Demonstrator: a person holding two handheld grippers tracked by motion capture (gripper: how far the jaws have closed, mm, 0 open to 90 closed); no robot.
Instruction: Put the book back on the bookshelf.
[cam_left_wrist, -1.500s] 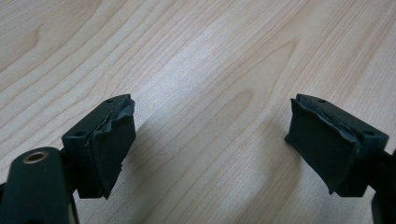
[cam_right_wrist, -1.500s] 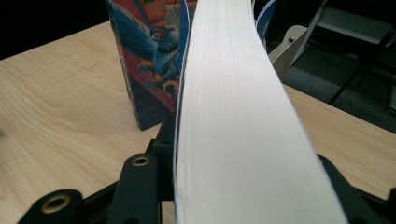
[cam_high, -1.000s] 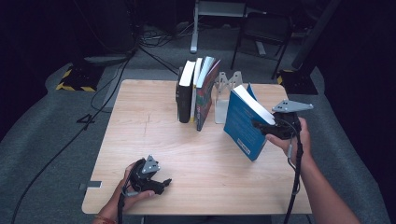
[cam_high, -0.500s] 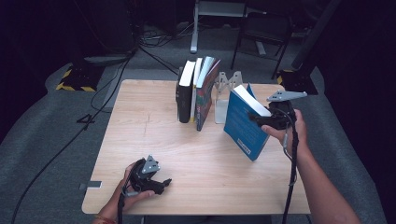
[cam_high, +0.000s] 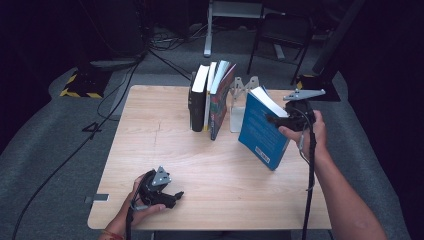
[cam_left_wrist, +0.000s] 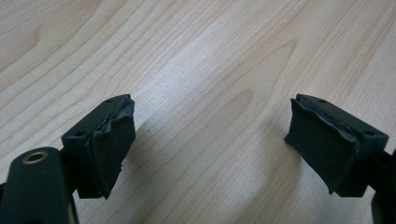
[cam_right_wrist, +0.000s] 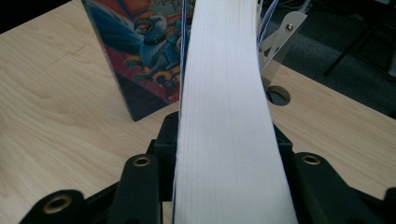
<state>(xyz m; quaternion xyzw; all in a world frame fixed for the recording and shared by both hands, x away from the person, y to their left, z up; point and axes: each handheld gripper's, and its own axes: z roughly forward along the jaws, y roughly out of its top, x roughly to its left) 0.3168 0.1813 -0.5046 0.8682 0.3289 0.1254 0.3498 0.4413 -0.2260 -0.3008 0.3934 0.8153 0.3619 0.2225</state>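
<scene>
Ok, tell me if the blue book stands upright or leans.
Leaning. The blue book tilts, its lower corner on the table, with the right gripper clamped on its page edge.

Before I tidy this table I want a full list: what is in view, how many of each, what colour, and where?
Blue book: one, blue cover with white page edges, tilted, right of the bookend, clamped in the right gripper.
Standing books: three, a black one, a thin white one and one with a colourful cover, at the table's far middle.
Bookend: one, pale metal, between the standing books and the blue book.
Table: one, light wood.
Chair: one, dark, on the floor behind.
Cables: several, black, on the grey floor.
Left gripper: black, open, resting at the near left.
Right gripper: black, closed on the blue book.
</scene>
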